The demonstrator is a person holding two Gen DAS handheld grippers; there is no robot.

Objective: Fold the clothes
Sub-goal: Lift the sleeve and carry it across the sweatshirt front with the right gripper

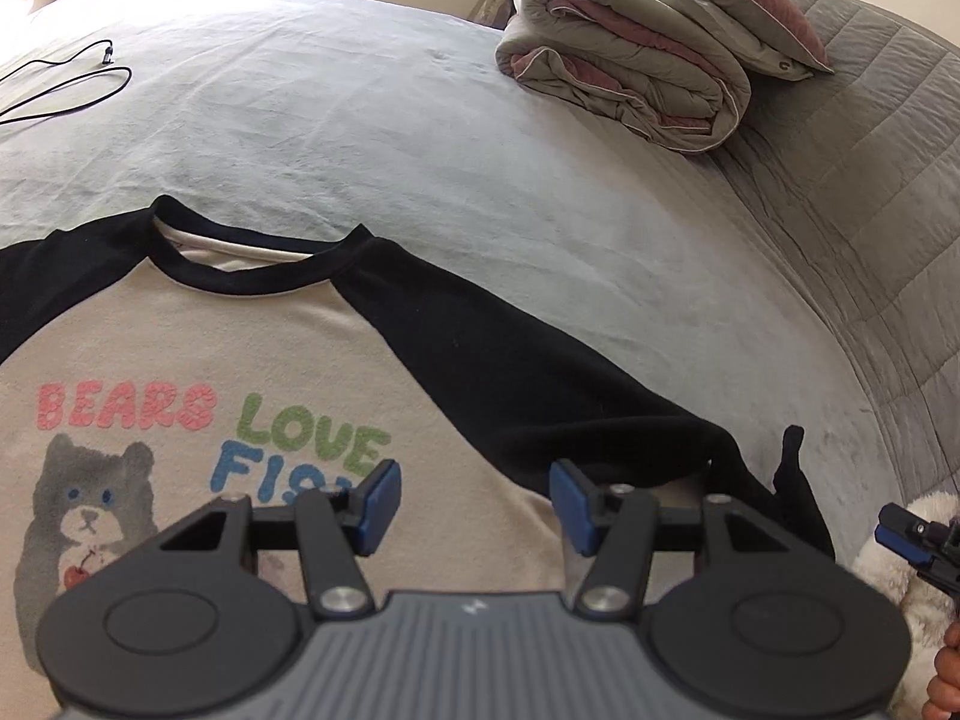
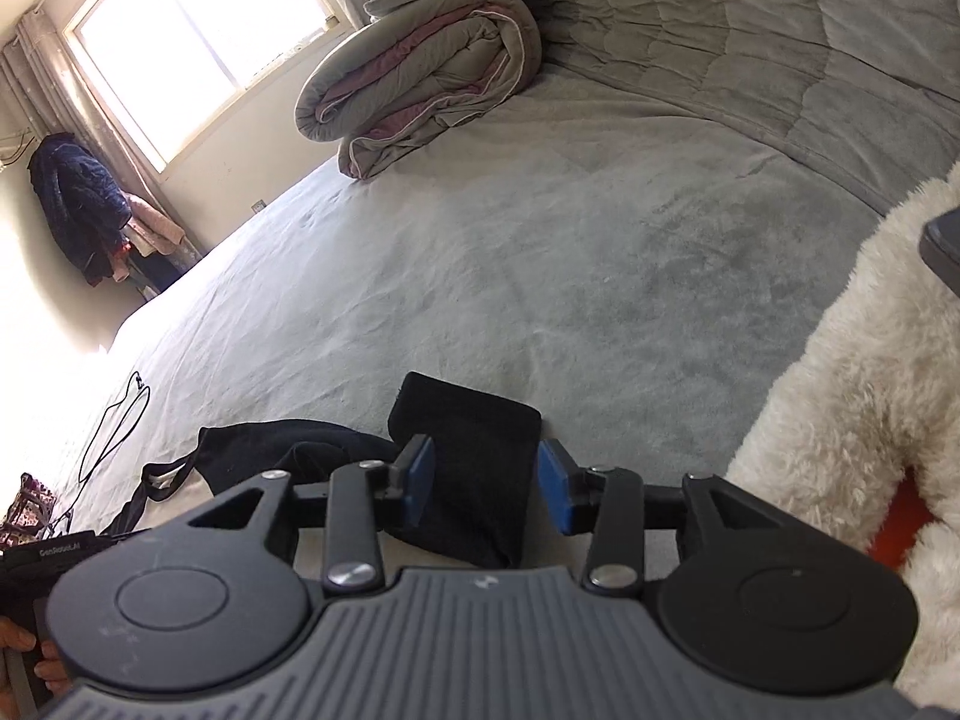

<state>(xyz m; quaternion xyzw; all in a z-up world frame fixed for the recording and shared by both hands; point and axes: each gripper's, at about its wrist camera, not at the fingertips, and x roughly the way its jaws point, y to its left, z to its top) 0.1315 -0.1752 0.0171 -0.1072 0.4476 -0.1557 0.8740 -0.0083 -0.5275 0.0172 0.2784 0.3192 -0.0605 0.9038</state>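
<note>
Grey plush bed, one cream raglan shirt with black sleeves and bear print spread flat, front up. Step judged: sleeve fold. Left gripper jaws open, empty, above shirt. Right gripper jaws open astride black sleeve cuff, not pinching. Next: regrip cuff, carry inward. One rolled grey-pink quilt.

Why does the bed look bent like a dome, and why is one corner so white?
Left wrist view: the fisheye lens bows the bed into a hump, while the shirt stays sharp and evenly lit. Right wrist view: daylight through the window is blown out to pure white, and the glare washes out the wall and bed edge below it.
</note>
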